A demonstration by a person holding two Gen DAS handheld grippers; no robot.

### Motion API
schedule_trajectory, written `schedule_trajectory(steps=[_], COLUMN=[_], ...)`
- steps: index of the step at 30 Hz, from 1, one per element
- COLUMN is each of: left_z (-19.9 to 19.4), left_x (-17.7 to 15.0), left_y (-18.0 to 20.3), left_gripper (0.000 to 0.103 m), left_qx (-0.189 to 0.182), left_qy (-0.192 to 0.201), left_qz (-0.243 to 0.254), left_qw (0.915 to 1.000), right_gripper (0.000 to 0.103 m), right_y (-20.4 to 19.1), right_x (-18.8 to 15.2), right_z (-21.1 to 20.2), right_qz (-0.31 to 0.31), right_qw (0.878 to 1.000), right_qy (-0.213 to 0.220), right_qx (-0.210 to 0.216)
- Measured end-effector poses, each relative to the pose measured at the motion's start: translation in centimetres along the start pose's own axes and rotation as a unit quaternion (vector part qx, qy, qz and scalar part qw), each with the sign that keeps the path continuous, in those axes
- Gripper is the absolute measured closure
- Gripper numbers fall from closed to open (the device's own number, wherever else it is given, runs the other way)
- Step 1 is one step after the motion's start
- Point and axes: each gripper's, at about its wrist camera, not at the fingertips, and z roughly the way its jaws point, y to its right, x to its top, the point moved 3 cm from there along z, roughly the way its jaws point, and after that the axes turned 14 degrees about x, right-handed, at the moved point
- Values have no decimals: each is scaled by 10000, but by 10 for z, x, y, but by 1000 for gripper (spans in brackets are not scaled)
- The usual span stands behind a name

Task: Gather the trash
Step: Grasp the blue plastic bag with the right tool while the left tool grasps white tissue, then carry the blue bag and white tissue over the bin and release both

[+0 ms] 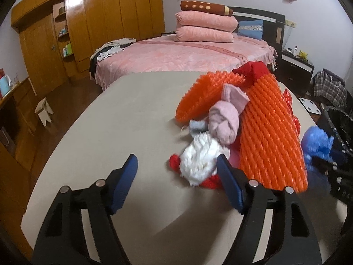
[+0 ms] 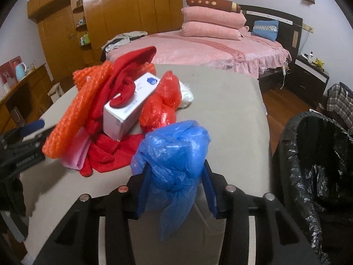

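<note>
My right gripper (image 2: pixel 176 172) is shut on a crumpled blue plastic bag (image 2: pixel 174 152) and holds it above the grey table (image 2: pixel 225 101), left of the black-lined trash bin (image 2: pixel 317 163). The bag also shows in the left wrist view (image 1: pixel 315 143). My left gripper (image 1: pixel 176 165) is open and empty over the table, just before a white crumpled tissue wad (image 1: pixel 200 156). Behind that lie a pink sock (image 1: pixel 225 119), orange foam netting (image 1: pixel 271 137) and red cloth (image 1: pixel 251 68). In the right wrist view a red plastic bag (image 2: pixel 163 103) and a white box (image 2: pixel 132 108) sit in the pile.
A pink bed (image 1: pixel 176 53) with stacked pillows stands behind the table. Wooden wardrobes (image 1: pixel 99 22) line the left wall. A small stool (image 1: pixel 44 110) stands on the floor at left. A nightstand (image 2: pixel 308 75) and a plaid garment (image 2: pixel 339 101) are at right.
</note>
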Motion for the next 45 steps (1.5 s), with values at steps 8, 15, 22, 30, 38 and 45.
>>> schedule_trajectory(steps=[8,15,22,30,38,45], left_z=[12,-15,-49,-101,-153,-160], left_x=[-3,1,12,33,51,46], left_y=[18,-3,-18,17,102,202], left_gripper=[72,85,88,88,88,88], left_qx=[-672,-754,-749,-1403,-2411,-3058], left_qy=[-143,95,341,731,1074,926], left_qz=[97,-259,-492,-391,18,574], left_qw=[9976,9968,9954,9866,9645,9459], right_gripper=[59,59,59,59,59,59], right_y=[1,-2,-9,5,66,145], right_x=[-6,1,17,22,21,-9], right_z=[7,-10,-28,-70,-136,-183], right_qz=[37,42,-100,81,492,1062], right_qw=[9999,9998,9989,9973,9921,9791], right_qy=[-157,116,359,686,1091,1198], right_qx=[-5,155,272,259,-382,-1256])
